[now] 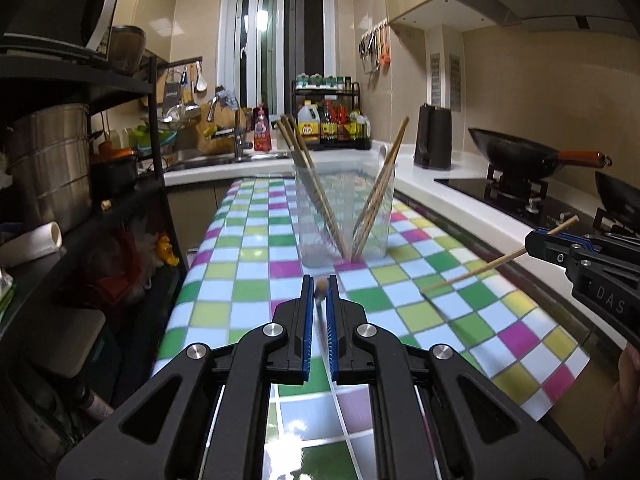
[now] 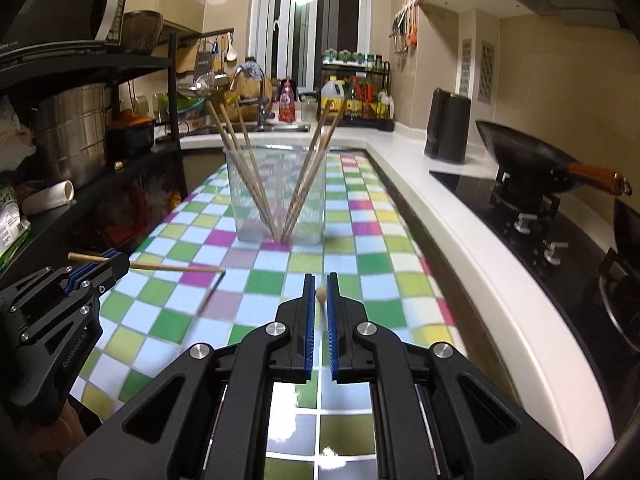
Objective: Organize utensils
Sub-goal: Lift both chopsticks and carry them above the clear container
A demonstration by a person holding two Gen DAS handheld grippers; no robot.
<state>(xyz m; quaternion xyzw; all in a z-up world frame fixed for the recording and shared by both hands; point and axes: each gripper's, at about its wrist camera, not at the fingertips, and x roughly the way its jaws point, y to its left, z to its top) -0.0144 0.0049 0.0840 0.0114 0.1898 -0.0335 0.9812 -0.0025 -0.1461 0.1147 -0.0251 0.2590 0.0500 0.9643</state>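
Left gripper (image 1: 320, 292): jaws pressed together on a wooden chopstick (image 2: 176, 267) — from its own camera only the rounded end shows between the blue pads; the right wrist view shows the stick crossing the jaws nearly level, above the cloth.
Right gripper (image 2: 320, 294): jaws pinched on a second chopstick (image 1: 472, 273), its end seen as a small round tip between the pads; in the left wrist view the stick slants down to the left from the jaws.
Clear cup (image 1: 346, 216): stands upright on the checkered tablecloth (image 1: 248, 256), straight ahead of both grippers and apart from them.
Chopsticks in cup (image 2: 248, 176): two bundles lean outward, one to the left rim, one to the right, their lower ends meeting at the cup's base.
Held sticks relative to cup: both nearer the cameras than the cup — neither touches it.
Surroundings: wok (image 1: 516, 156) on the stove at right, sink faucet (image 1: 239, 136) beyond the table.
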